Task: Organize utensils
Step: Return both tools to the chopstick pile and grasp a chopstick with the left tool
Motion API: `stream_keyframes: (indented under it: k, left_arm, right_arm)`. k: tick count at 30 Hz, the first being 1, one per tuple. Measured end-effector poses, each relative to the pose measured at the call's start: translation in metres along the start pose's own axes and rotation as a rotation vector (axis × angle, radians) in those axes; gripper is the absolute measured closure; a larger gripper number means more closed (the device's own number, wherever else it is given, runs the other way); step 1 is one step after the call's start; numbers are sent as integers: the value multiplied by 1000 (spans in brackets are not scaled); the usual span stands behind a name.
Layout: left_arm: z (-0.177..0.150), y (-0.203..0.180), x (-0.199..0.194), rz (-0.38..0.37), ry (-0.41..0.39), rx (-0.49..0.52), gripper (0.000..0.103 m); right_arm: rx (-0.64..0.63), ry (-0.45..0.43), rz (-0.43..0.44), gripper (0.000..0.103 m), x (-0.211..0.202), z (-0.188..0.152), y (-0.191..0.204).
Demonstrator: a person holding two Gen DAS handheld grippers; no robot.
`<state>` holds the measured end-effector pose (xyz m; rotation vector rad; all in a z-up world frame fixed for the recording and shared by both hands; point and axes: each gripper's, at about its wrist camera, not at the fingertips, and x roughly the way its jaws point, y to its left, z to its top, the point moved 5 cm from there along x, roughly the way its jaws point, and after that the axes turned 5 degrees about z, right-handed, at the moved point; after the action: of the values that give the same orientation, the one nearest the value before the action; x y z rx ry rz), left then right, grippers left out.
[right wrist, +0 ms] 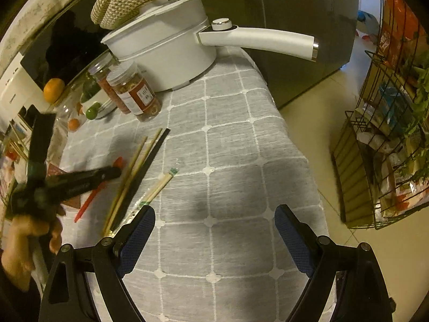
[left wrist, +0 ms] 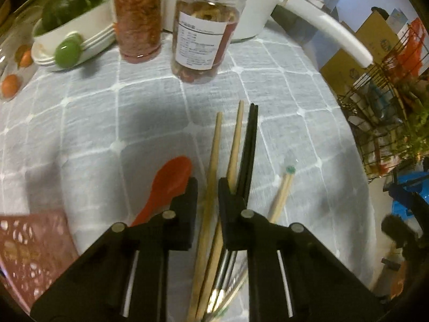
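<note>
The left gripper (left wrist: 207, 185) straddled one pale wooden chopstick (left wrist: 214, 145) on the grey checked tablecloth (left wrist: 150, 107) — contact unclear, lower ends hidden. The right gripper (right wrist: 214, 224) gaped, holding nothing.
</note>
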<state>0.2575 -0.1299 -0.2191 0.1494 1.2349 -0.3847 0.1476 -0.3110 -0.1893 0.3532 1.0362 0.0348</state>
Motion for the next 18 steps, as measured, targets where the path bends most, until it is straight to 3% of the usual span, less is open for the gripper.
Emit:
stream_keyframes:
  k: [9,11,18]
  left_arm:
    - [5,-15,19,87,34,60,86]
    - [2,-15,19,135,35,71,96]
    - [-19,-11,-23,125,-37,85,96]
  right_arm:
    - [-13,16,-14,11,9,1,-3]
    - [-11,21,-18,11,10,0,-3]
    - [-13,31,-47,11,15,-3,-4]
